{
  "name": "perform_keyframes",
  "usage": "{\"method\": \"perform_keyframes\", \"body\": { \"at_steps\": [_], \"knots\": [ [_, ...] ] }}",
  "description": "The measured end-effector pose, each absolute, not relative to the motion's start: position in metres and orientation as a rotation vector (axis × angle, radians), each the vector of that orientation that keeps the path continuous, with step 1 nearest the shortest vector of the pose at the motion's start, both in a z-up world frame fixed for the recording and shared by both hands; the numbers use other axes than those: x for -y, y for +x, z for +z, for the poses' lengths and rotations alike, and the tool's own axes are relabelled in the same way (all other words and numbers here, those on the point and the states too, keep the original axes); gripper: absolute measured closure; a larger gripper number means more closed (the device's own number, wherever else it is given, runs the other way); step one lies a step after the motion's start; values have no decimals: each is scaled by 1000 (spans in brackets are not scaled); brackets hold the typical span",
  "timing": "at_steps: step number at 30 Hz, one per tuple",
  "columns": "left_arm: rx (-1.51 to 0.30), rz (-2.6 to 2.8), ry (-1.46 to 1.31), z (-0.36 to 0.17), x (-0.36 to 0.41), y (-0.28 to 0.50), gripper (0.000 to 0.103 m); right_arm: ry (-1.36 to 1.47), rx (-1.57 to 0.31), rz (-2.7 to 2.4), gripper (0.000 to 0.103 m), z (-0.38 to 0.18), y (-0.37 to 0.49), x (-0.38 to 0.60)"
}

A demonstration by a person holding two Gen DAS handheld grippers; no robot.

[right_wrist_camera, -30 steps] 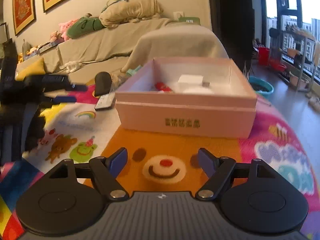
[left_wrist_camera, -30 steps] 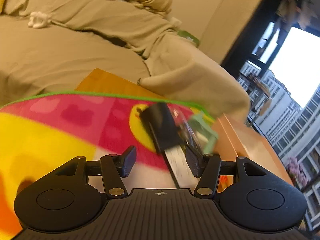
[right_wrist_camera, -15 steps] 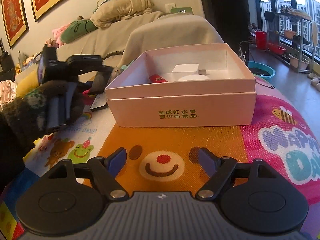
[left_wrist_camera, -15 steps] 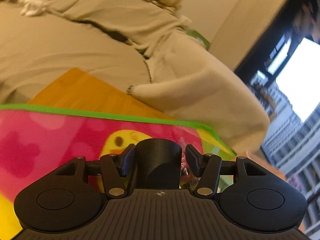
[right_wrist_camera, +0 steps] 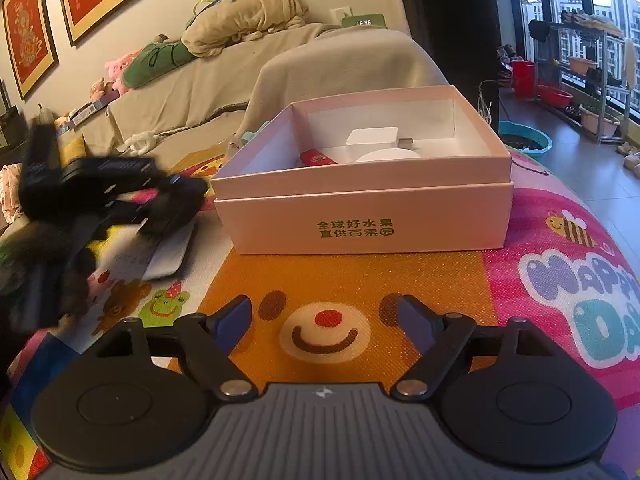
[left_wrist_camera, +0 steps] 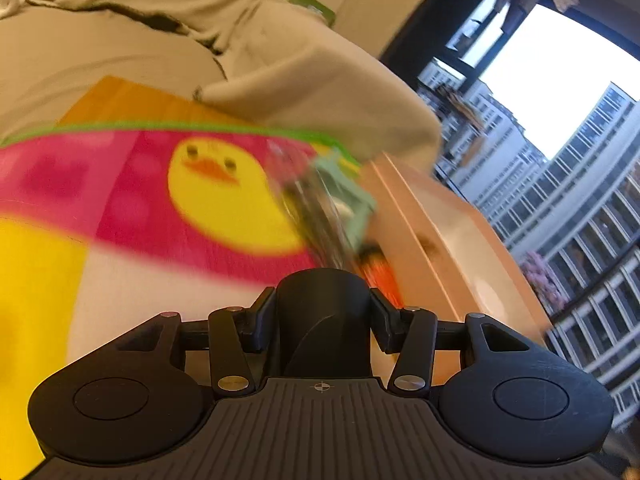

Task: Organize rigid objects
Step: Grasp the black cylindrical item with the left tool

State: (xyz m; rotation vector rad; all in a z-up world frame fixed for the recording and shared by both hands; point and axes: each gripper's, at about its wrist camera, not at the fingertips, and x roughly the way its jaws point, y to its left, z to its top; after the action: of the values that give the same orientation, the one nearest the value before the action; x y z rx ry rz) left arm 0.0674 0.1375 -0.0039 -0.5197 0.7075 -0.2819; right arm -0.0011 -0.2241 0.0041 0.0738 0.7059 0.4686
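My left gripper (left_wrist_camera: 322,312) is shut on a black rounded object (left_wrist_camera: 322,300) and holds it above the play mat, left of the pink box (left_wrist_camera: 432,236). In the right wrist view the left gripper (right_wrist_camera: 176,196) shows blurred at the left with the black object (right_wrist_camera: 176,206) in it, beside the pink box (right_wrist_camera: 368,216). The open box holds a white block (right_wrist_camera: 372,136), a white round thing (right_wrist_camera: 388,156) and a red item (right_wrist_camera: 316,158). My right gripper (right_wrist_camera: 326,320) is open and empty, low over the orange bear patch in front of the box.
A grey-white remote (right_wrist_camera: 168,252) lies on the mat (right_wrist_camera: 560,248) left of the box. A clear-and-green packet (left_wrist_camera: 340,200) lies against the box's far left side. A covered sofa (right_wrist_camera: 320,60) stands behind; a window and racks are at the right.
My left gripper has lifted the black object off the mat and swung toward the box; the remote stays on the mat. My right gripper has moved a little closer to the box, still open.
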Motion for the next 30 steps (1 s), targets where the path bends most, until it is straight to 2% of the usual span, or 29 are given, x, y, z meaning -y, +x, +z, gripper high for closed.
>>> {"method": "perform_keyframes", "body": {
  "at_steps": [6,10,16,23,26,30],
  "knots": [
    [-718,-342,-508,-3,-127,8,50,53,-721,498,11,4,1,219],
    [-672,-194,-292,9,-122,-16,50,-17,-743,522,0,3,2,208],
    [-696,-229,-406,4,-145,-22,50,-56,-754,525,0,2,2,204],
    [-706,-230,-185,4,-107,-27,50,-188,-775,502,0,2,0,188],
    [-710,-254,-209,3,-113,-29,50,-187,-776,511,0,3,-1,189],
    [-676,-231,-313,-1,-130,-31,51,-155,-798,571,10,23,0,184]
  ]
}}
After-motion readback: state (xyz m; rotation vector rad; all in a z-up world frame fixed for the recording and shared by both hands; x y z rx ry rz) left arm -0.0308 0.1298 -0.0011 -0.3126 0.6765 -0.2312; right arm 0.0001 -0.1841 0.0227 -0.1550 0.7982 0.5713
